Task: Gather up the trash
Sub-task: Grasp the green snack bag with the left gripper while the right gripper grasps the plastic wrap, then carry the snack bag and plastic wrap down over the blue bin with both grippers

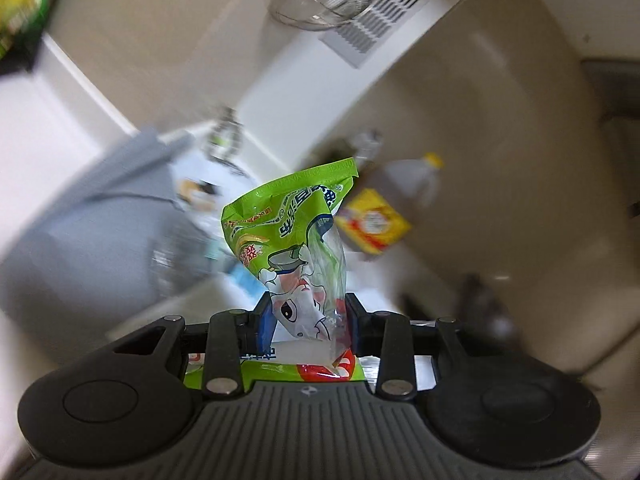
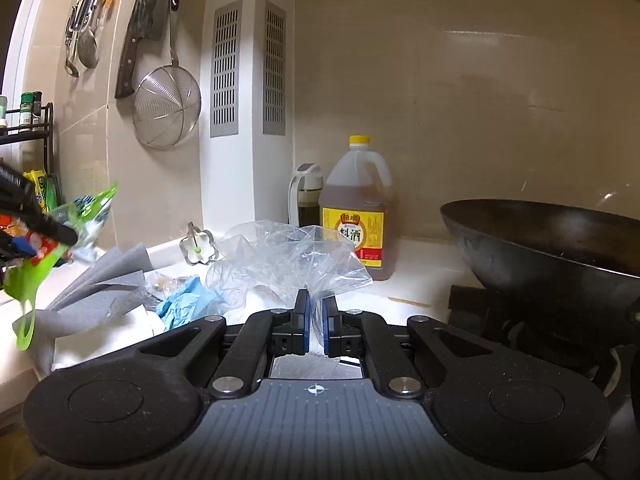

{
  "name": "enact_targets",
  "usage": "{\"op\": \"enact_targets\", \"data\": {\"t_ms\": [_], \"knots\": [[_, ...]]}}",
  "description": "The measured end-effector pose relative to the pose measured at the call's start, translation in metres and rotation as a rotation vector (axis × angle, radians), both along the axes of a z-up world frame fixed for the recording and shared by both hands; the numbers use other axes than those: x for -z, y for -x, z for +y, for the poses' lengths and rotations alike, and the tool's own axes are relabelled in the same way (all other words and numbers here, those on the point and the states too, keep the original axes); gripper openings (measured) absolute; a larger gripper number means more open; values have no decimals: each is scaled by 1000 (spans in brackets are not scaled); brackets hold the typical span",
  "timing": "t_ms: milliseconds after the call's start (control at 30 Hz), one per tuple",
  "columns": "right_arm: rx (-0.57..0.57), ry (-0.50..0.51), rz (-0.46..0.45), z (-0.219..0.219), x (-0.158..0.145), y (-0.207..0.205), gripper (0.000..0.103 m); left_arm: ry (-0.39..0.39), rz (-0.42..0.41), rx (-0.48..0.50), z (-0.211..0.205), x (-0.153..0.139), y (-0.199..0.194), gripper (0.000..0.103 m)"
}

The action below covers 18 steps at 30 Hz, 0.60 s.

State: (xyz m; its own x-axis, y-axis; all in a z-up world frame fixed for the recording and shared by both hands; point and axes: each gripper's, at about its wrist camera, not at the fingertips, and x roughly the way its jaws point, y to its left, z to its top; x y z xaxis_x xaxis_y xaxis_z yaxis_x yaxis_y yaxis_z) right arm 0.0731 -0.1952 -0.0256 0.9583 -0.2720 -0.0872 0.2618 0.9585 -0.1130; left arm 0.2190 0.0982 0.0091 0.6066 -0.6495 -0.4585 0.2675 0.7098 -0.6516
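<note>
My left gripper (image 1: pixel 308 312) is shut on a green snack wrapper (image 1: pixel 288 220) and holds it up in the air; the view is tilted and blurred. The same wrapper (image 2: pixel 28 292) and left gripper (image 2: pixel 44 228) show at the left edge of the right wrist view. My right gripper (image 2: pixel 316 316) is shut on a clear plastic bag (image 2: pixel 288 256) above the white counter (image 2: pixel 416 276). More trash lies on the counter to the left: grey foam sheets (image 2: pixel 108 276), crumpled blue plastic (image 2: pixel 184 304) and white paper (image 2: pixel 104 340).
A jug of cooking wine (image 2: pixel 358 212) with a yellow cap and a small oil bottle (image 2: pixel 305 196) stand against the wall. A black wok (image 2: pixel 552 240) sits on the stove at right. A strainer (image 2: pixel 166 110), a knife and utensils hang on the wall.
</note>
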Motion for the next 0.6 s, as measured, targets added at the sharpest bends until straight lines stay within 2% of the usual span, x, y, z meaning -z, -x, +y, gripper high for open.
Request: {"op": "enact_targets", "data": {"t_ms": [67, 233, 300, 333, 433, 600], "knots": [[8, -6, 7, -4, 2, -2, 6, 45, 26, -2, 4, 6, -7, 39], [2, -44, 23, -12, 8, -9, 6, 96, 150, -28, 11, 27, -30, 43], [-4, -48, 26, -13, 11, -10, 6, 85, 171, -49, 13, 33, -35, 44], [-5, -49, 28, -14, 12, -12, 6, 69, 176, -64, 14, 35, -37, 49], [-4, -57, 34, -18, 14, -15, 6, 35, 184, -105, 17, 41, -43, 49], [-3, -71, 48, -24, 17, -19, 6, 38, 190, -119, 23, 46, -47, 49]]}}
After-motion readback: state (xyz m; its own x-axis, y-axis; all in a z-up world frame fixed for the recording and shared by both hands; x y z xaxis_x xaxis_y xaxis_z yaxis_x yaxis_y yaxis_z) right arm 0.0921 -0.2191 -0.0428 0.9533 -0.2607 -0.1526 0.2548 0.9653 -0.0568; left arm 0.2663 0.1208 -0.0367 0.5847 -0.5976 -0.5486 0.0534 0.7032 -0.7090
